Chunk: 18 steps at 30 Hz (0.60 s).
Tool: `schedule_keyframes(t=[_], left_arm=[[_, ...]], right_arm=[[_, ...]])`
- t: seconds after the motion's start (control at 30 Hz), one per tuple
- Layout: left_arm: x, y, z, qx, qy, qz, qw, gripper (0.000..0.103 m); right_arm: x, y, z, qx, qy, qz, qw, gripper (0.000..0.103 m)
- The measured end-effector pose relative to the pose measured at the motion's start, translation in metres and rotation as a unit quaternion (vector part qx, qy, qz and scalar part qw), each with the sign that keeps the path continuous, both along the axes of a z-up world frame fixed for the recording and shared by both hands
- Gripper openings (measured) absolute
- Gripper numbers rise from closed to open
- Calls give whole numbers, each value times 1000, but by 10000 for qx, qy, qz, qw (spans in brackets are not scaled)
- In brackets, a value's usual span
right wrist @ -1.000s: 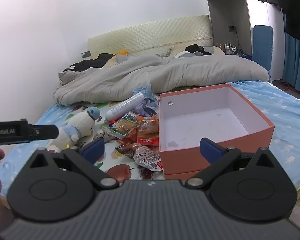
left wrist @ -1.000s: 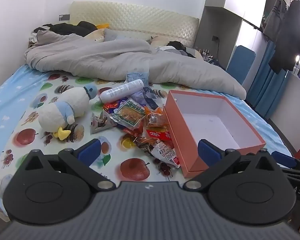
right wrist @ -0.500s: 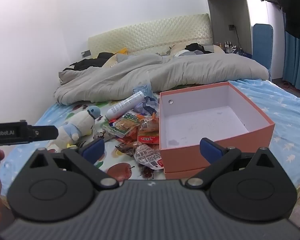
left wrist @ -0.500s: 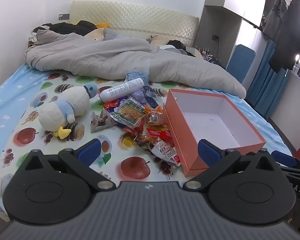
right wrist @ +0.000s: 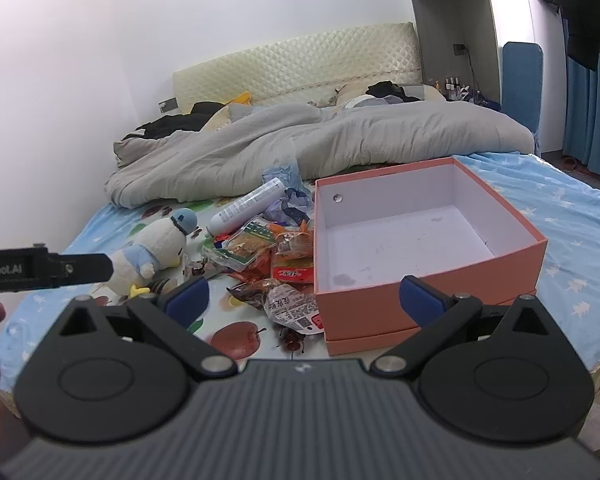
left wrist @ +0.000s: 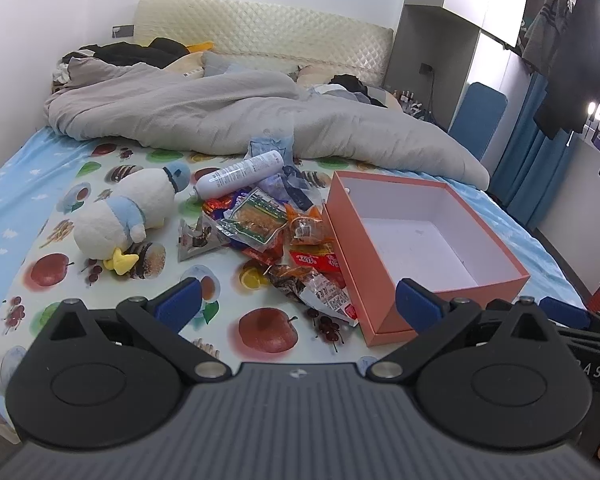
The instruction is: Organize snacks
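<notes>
snacks point(left wrist: 284, 240): crinkled packets heaped beside orange box point(left wrist: 432, 240) | both claws: spread, empty

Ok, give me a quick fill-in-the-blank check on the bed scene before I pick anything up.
1. The orange box holds ____ snacks.
2. The white spray bottle is lying on its ____.
3. The snack pile sits between the box and the plush ____.
4. Both grippers, left gripper and right gripper, are ____.

Missing words: no; side; duck; open

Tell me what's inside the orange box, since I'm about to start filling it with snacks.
The orange box holds no items: only its bare white floor with a few faint marks and a small round stud on the left wall. In this right wrist view the near wall hides the front strip of floor.
</notes>
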<state>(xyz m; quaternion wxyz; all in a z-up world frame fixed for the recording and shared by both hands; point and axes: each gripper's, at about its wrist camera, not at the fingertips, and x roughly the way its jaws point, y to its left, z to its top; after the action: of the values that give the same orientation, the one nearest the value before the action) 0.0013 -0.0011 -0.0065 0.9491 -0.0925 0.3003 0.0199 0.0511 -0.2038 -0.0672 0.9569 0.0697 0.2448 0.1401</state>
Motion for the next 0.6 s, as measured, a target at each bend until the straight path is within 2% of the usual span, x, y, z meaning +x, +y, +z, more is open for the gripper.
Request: schedule_keyframes(t=[0.6], left_arm=[[-2, -3, 0, 21, 21, -33, 10000, 103]], right_arm=[[0, -1, 0, -28, 43, -15, 10000, 103]])
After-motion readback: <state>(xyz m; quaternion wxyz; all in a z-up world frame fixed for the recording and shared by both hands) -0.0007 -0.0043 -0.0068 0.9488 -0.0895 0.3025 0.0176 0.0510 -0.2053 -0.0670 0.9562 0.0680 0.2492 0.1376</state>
